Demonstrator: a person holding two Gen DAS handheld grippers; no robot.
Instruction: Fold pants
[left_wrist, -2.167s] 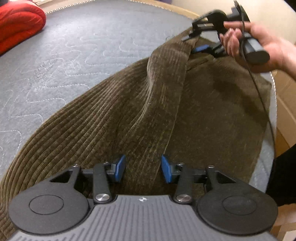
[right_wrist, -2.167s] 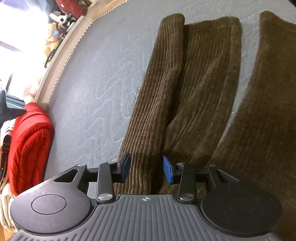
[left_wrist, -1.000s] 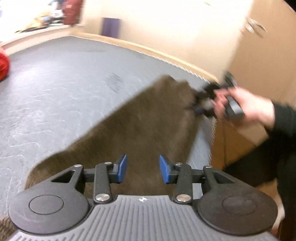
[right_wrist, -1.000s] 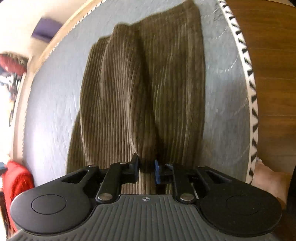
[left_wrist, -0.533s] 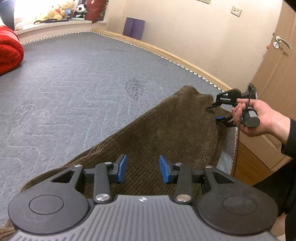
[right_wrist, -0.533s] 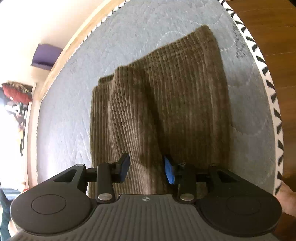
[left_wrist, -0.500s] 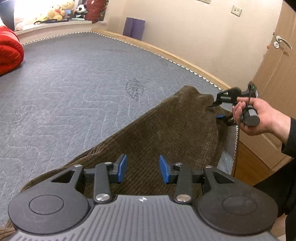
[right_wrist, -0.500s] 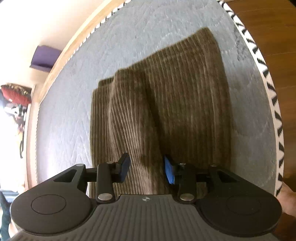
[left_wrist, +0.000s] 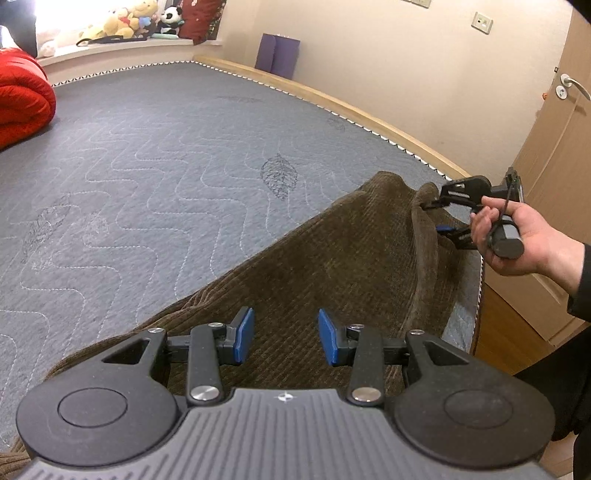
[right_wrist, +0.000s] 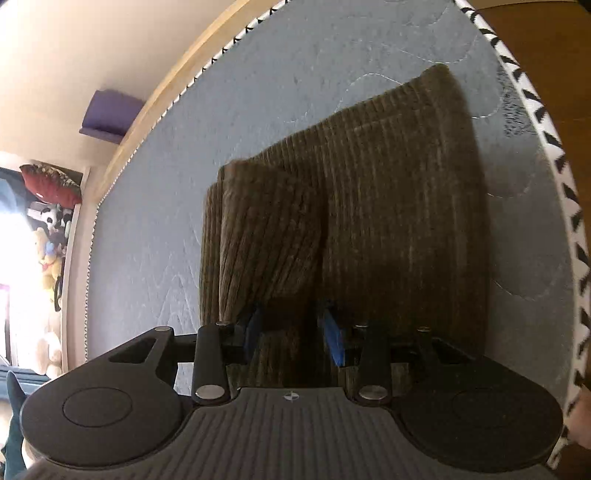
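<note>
Left wrist view: the left gripper (left_wrist: 282, 335) hangs over the brown corduroy pants (left_wrist: 332, 266) with its blue pads (left_wrist: 244, 334) spread apart and nothing between them. The pants lie on the grey quilted mattress (left_wrist: 147, 166), along its near edge and reaching toward the corner by the door (left_wrist: 554, 147). At that end the right gripper (left_wrist: 439, 218), held in the person's right hand (left_wrist: 513, 236), sits at a raised fold of the pants, its fingers parted on either side of the cloth edge. A rolled red duvet (left_wrist: 22, 99) lies at the far left edge of the mattress. Plush toys (left_wrist: 122, 22) sit on the window ledge beyond, and a purple box (left_wrist: 279, 55) stands against the wall.

Right wrist view: the right gripper (right_wrist: 293, 334) has its blue pads (right_wrist: 334, 339) apart, with a ridge of the pants (right_wrist: 369, 221) lying between them, not pinched. The pants lie folded near the mattress (right_wrist: 277, 92) edge with the black-and-white trim (right_wrist: 554, 166); one layer bulges upward on the left side.
</note>
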